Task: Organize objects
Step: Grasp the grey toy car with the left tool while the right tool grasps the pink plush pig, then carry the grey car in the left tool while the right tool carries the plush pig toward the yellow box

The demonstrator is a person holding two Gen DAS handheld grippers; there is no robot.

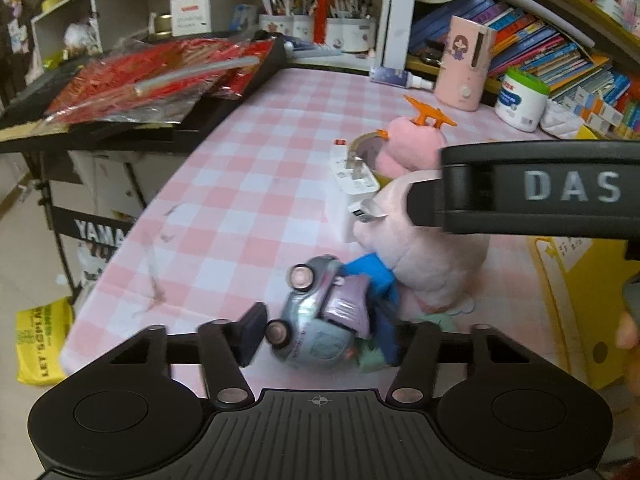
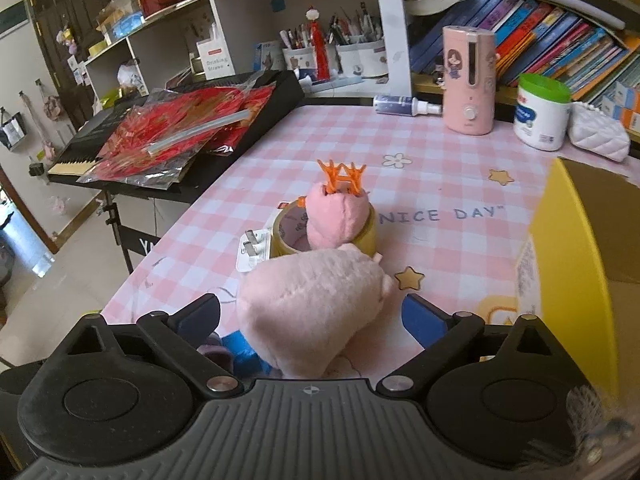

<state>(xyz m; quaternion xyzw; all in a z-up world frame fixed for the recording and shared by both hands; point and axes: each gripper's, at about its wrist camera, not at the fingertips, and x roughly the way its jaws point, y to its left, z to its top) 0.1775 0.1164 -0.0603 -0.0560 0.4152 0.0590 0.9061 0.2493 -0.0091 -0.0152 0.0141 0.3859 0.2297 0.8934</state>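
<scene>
While left tool [image 1: 320, 336] straddles toy car [image 1: 316, 316], headlights face left.

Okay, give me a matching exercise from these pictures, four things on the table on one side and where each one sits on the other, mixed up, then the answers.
Things:
1. toy car
2. tape roll
3. jar
4. spray bottle

Places:
A. lying at the back edge of the table, left of the pink dispenser
B. between the left gripper fingers
C. under the small pink plush
D. between the pink dispenser and the white pouch

Pairs: 1-B, 2-C, 3-D, 4-A
</scene>
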